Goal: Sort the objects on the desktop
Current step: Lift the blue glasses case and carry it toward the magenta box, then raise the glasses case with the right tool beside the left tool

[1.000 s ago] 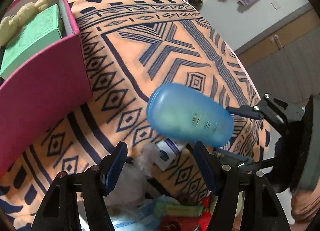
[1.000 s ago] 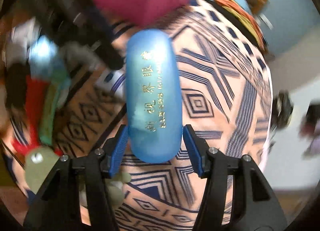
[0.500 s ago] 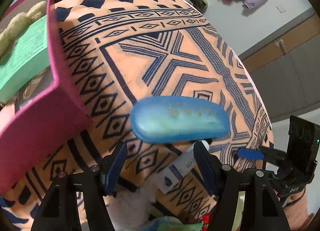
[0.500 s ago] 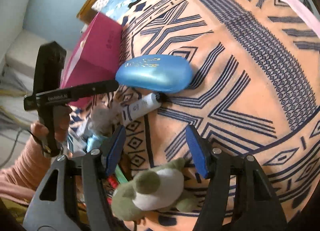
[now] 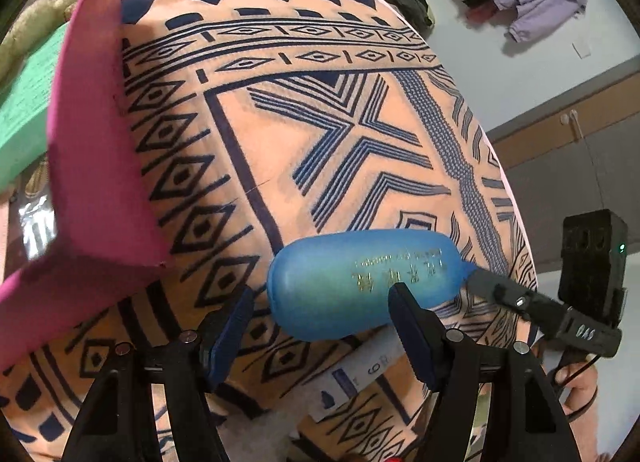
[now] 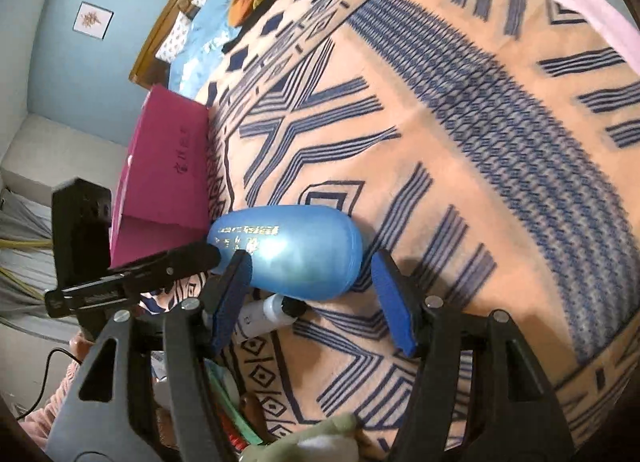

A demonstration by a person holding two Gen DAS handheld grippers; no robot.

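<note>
A blue glasses case [image 5: 360,282] with gold lettering lies on its side on the orange and navy patterned blanket [image 5: 320,121]. My left gripper [image 5: 320,336] is open, its blue pads just short of the case, the right pad overlapping the case's front. My right gripper [image 6: 312,298] is open too, with the case [image 6: 288,252] lying just beyond its fingertips. From each view the other gripper's black finger [image 6: 188,260] reaches in to one end of the case. Whether it touches the case I cannot tell.
A pink box [image 5: 92,181] stands open to the left of the case, with a green box [image 5: 28,101] and a cream plush [image 5: 24,29] inside. A white tube [image 6: 264,312] lies just in front of the case. A green plush toy [image 6: 320,438] and small clutter sit near me.
One second ago my right gripper held the case in the air. It has set the case on the blanket and opened. Both grippers have since closed in on the case.
</note>
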